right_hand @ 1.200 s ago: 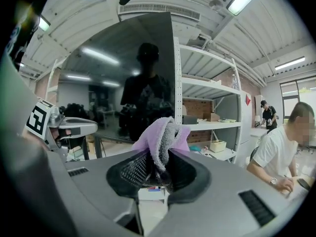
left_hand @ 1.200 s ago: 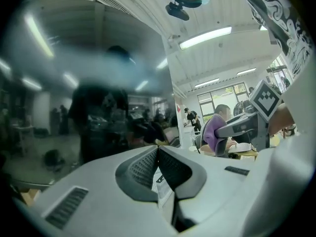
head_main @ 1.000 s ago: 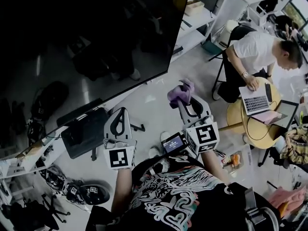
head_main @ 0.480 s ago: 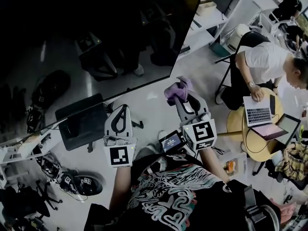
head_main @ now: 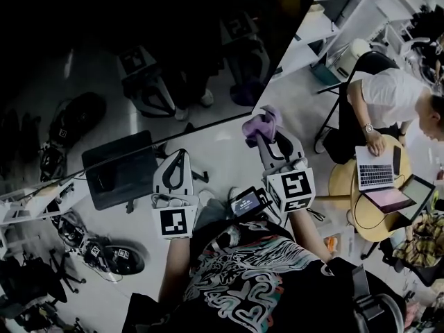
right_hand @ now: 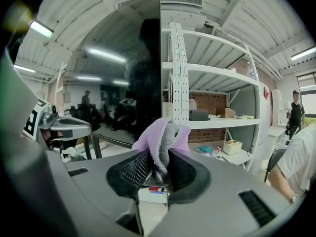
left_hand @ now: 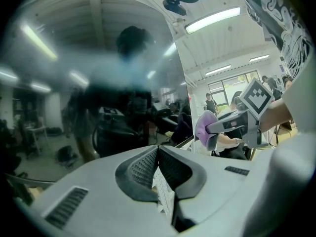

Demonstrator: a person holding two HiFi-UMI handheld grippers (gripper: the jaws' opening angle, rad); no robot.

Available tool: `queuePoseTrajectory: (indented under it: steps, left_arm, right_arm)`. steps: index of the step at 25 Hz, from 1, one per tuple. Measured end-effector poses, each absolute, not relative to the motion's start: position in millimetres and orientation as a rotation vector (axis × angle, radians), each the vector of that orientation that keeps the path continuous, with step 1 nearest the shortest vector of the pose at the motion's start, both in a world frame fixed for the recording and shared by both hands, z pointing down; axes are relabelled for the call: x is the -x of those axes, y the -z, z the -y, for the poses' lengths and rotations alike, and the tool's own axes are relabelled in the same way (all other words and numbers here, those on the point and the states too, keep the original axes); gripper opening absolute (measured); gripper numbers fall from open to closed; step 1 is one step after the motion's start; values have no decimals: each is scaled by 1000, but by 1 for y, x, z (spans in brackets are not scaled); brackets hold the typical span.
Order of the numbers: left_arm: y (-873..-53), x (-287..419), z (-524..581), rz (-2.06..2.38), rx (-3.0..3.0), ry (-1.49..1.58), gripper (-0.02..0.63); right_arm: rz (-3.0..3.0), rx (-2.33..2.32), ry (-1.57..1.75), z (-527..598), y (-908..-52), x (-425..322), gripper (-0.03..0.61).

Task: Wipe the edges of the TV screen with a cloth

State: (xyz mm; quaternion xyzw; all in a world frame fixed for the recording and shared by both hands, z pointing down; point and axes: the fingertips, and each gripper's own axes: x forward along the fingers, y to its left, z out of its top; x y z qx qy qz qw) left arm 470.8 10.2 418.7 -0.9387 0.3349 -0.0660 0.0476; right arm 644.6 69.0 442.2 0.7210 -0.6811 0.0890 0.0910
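black shirt, white swirls, grey left gripper

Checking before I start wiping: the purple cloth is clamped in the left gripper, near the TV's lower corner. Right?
No: the right gripper clamps the purple cloth, as the right gripper view shows. It is near the lower corner of the TV.

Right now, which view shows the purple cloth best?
The right gripper view: the purple cloth sits close, clamped between the jaws. The head view shows it small, by the TV screen; the left gripper view, small and side-on.
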Motion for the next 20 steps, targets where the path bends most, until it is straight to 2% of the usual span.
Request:
queuePoseTrajectory:
  steps: [20]
  left_arm:
    - [-420, -473, 10, -1097, 2864, 207, 18]
  right_arm:
    - [2046, -2080, -222, -36, -442, -649, 121]
